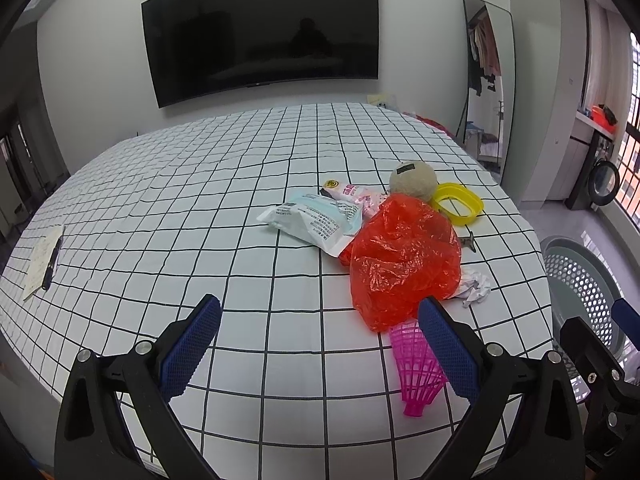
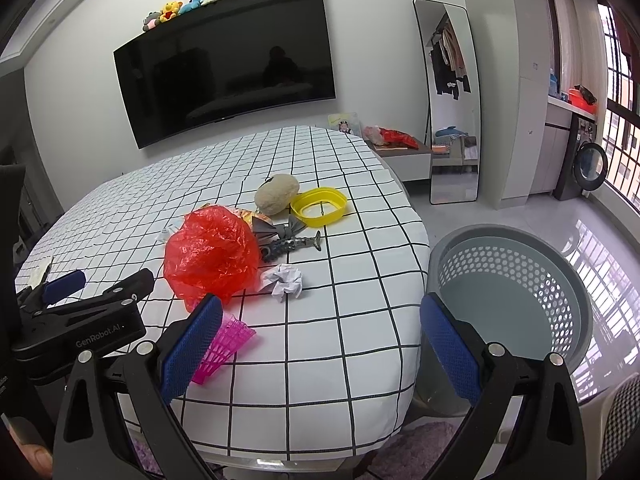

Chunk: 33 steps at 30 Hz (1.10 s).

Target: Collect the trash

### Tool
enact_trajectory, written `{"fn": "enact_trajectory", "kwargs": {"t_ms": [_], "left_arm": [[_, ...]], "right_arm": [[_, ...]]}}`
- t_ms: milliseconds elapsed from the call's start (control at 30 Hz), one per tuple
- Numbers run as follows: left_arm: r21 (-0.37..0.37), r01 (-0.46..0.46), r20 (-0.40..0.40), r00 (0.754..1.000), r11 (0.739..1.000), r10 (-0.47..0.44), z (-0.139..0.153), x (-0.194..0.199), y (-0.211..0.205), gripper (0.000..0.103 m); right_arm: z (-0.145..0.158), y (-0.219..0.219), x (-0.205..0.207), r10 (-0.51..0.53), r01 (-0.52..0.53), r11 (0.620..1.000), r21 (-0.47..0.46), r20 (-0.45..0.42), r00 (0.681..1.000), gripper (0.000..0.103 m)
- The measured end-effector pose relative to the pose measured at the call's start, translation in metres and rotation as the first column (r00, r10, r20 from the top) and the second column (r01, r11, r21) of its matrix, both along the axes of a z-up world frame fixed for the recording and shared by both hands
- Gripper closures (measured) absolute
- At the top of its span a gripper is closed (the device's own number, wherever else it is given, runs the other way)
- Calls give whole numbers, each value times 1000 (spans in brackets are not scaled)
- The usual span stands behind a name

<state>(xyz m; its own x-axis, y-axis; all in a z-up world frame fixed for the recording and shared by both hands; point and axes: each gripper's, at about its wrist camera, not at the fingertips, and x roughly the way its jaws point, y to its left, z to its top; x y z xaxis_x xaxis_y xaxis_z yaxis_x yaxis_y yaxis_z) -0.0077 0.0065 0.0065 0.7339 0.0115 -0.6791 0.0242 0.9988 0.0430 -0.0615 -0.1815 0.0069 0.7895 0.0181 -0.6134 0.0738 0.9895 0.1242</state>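
Above the checked bed [image 1: 240, 184], both tongs, left [image 1: 320, 344] and right [image 2: 320, 344], wide apart, empty, red bag [image 1: 404, 256] ahead.

My left wrist camera looks low along the checked table [image 1: 240, 208] toward the wall television [image 1: 260, 32]. My right one sits further right (near the table's corner), also taking in the basket [image 2: 516, 280]. Both share the red bag [image 1: 404, 256].
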Motion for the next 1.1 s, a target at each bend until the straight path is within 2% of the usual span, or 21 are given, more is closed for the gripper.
{"fn": "enact_trajectory", "kwargs": {"t_ms": [1100], "left_arm": [[5,10,17,1000,1000,-10,-1,-3,-3,6]], "right_arm": [[0,-1,-3,-5,5,1000,5,10,1000,8]]}}
